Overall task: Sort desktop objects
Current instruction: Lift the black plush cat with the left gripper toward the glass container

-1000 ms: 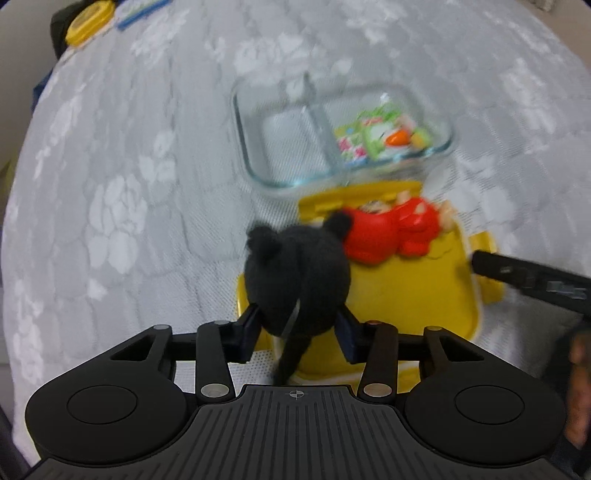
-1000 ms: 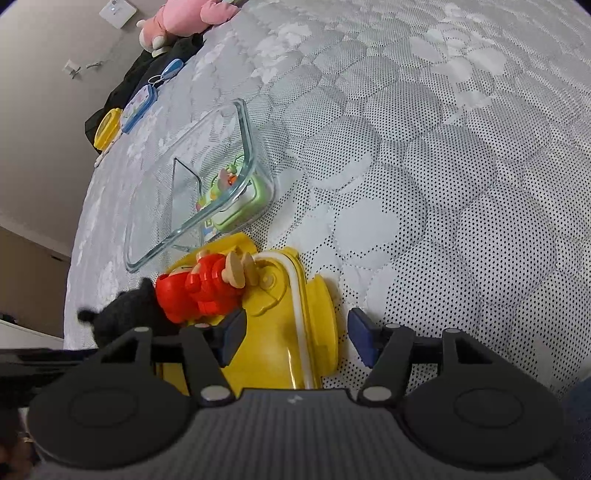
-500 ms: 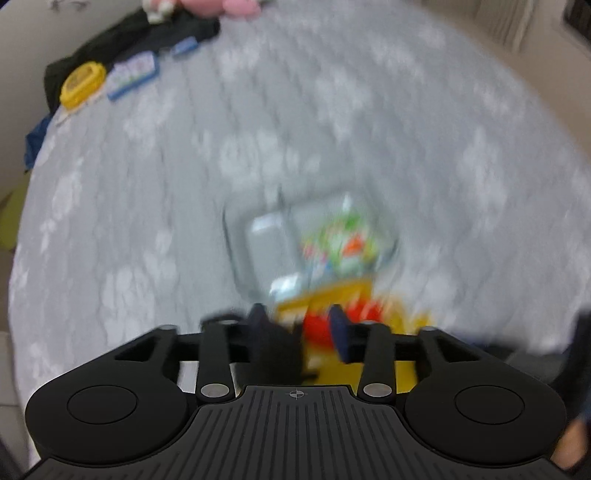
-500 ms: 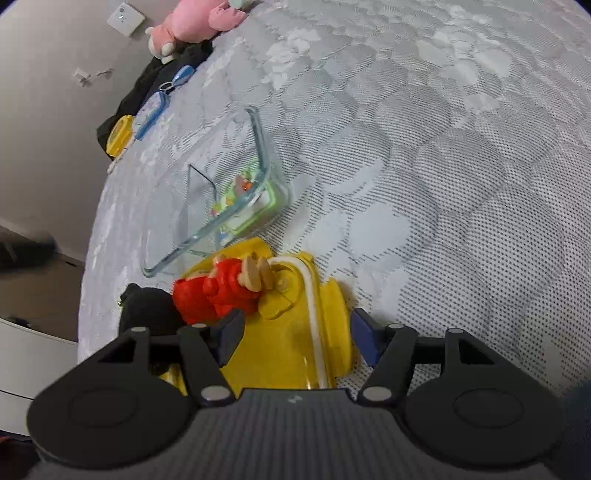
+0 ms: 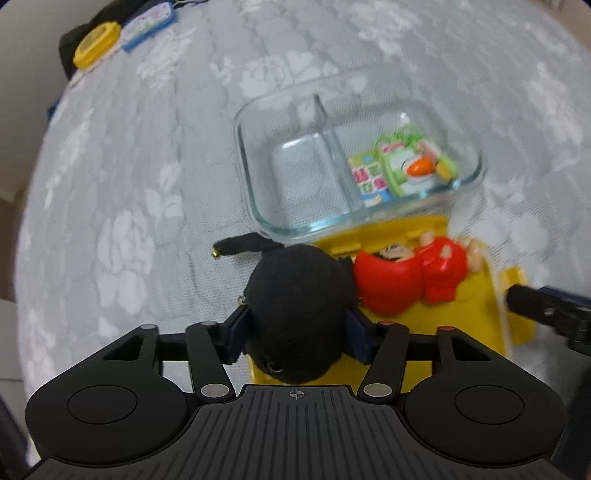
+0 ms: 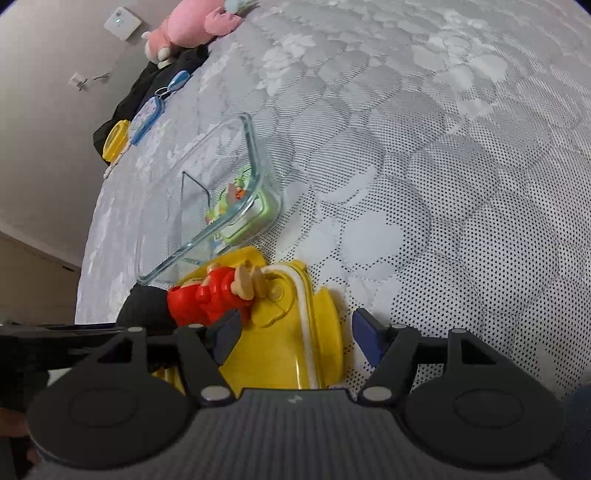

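The left gripper point(image 5: 295, 328) was clamped on a black plush toy point(image 5: 299, 306), its blue pads pressed into the toy's sides above the near end of a yellow lid point(image 6: 273, 354). A red figurine point(image 5: 413, 273) lay on that lid, touching the plush. Just beyond stood a divided glass container point(image 5: 291, 206); a green-and-white toy point(image 5: 406, 170) sat in its right compartment. The right gripper point(image 6: 293, 336) hung with its fingers apart over the lid's right edge, holding nothing. All rested on a grey quilted surface point(image 6: 443, 166). Far off lay a pink plush point(image 6: 184, 29) and a small yellow case point(image 5: 96, 44).
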A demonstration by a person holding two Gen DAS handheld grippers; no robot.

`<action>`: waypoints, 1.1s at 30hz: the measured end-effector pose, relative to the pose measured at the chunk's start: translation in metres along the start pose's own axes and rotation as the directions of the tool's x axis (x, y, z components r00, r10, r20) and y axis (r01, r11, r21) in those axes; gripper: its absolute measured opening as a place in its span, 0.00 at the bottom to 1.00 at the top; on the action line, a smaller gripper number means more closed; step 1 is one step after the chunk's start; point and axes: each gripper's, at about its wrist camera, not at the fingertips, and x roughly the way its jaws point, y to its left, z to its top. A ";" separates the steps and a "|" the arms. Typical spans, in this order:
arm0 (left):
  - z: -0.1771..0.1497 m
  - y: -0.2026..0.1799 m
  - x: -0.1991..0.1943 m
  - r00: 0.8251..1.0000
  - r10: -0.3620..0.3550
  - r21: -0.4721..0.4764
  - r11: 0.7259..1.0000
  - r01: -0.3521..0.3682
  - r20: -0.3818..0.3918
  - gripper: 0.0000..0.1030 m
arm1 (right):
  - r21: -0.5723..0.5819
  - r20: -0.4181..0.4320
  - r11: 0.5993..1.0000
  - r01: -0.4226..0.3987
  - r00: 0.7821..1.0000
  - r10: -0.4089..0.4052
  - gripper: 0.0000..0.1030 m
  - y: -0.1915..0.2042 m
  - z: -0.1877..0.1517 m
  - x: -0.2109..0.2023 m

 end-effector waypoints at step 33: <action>0.079 0.021 0.006 0.985 -0.077 -0.199 0.974 0.107 0.153 0.57 | 0.032 -0.045 0.999 -0.028 0.999 0.030 0.70 -0.004 0.004 0.010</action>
